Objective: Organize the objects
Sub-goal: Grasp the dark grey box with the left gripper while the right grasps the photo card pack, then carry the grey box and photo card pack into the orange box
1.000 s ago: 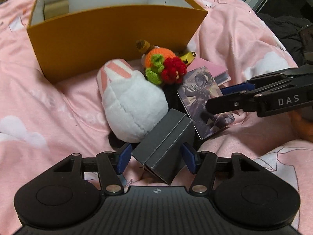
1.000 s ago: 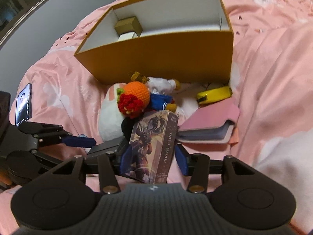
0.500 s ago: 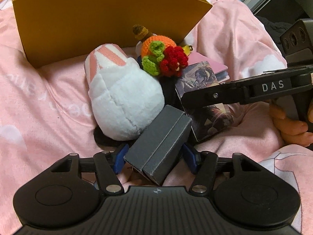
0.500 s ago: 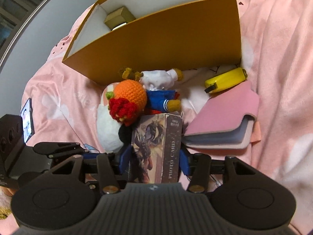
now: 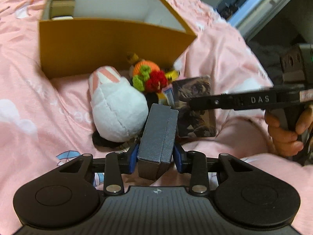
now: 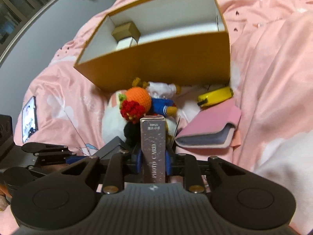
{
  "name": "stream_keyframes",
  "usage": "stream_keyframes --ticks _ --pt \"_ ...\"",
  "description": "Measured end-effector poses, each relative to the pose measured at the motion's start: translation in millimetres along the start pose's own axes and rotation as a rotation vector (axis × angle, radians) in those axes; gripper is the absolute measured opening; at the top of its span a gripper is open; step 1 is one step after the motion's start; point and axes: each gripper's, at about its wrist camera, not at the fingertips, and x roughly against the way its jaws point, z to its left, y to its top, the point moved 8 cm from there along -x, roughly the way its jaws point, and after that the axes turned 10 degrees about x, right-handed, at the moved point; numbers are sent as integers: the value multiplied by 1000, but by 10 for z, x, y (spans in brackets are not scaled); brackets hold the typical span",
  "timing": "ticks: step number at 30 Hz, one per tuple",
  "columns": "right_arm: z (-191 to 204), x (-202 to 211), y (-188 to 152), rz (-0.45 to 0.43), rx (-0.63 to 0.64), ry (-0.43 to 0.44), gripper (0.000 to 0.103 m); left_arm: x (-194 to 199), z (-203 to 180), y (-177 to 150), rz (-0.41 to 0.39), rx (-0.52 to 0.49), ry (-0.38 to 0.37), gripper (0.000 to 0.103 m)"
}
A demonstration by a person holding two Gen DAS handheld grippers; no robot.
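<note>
My left gripper (image 5: pixel 156 157) has its jaws closing, and the blue pads press both sides of a grey box (image 5: pixel 158 133) that stands end-on just above the pink bedding. My right gripper (image 6: pixel 153 160) is closing too, its pads pinching a dark photo card box (image 6: pixel 153 143) by its narrow spine. In the left wrist view that card box (image 5: pixel 195 96) shows its picture face behind the right gripper's finger (image 5: pixel 225 101). An open orange box (image 6: pixel 160 66) stands behind both, with a small tan box (image 6: pixel 125 31) inside.
A white plush (image 5: pixel 117 109), a crocheted orange doll (image 6: pixel 138 98), a yellow tape measure (image 6: pixel 215 96) and a pink card binder (image 6: pixel 211 127) lie in front of the orange box. A phone (image 6: pixel 29 121) lies at the left on the pink bedding (image 6: pixel 273 78).
Both pairs of jaws have narrowed onto their boxes. The grey box turned from slanted to nearly straight. The card box turned its spine to the camera. Both hands rose a little.
</note>
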Motion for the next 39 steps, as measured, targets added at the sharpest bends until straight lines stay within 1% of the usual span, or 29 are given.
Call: stream_keyframes --ticks 2,5,10,12,16,22,26,28,31,34,36,39 --pt "-2 95 50 -22 -1 1 24 96 -21 43 -35 24 -24 42" --pt "7 211 129 -58 -6 2 24 280 -46 135 -84 68 -83 42" --pt "63 358 301 -110 13 3 24 577 -143 375 -193 111 -127 41" --pt "75 410 387 -131 30 -1 24 661 -199 488 -240 116 -129 38" --pt "92 487 593 -170 61 -14 24 741 -284 755 -326 137 -122 38" --pt "137 536 945 -234 88 -13 24 789 -273 1161 -423 176 -94 38" --pt "160 557 1187 -280 106 -12 24 790 -255 1432 -476 206 -93 37" --pt "148 544 1323 -302 113 -25 24 763 -258 1554 -497 213 -105 37" --pt "71 484 1538 -320 98 -50 24 641 -217 1728 -518 217 -89 37" --pt "-35 356 1706 -311 68 -78 24 463 -117 1867 -505 239 -78 37" --pt "-104 230 1805 -304 67 -108 24 339 -33 1930 -500 258 -56 37" --pt "-219 -4 1894 -266 59 -160 24 111 111 1986 -461 303 -53 37"
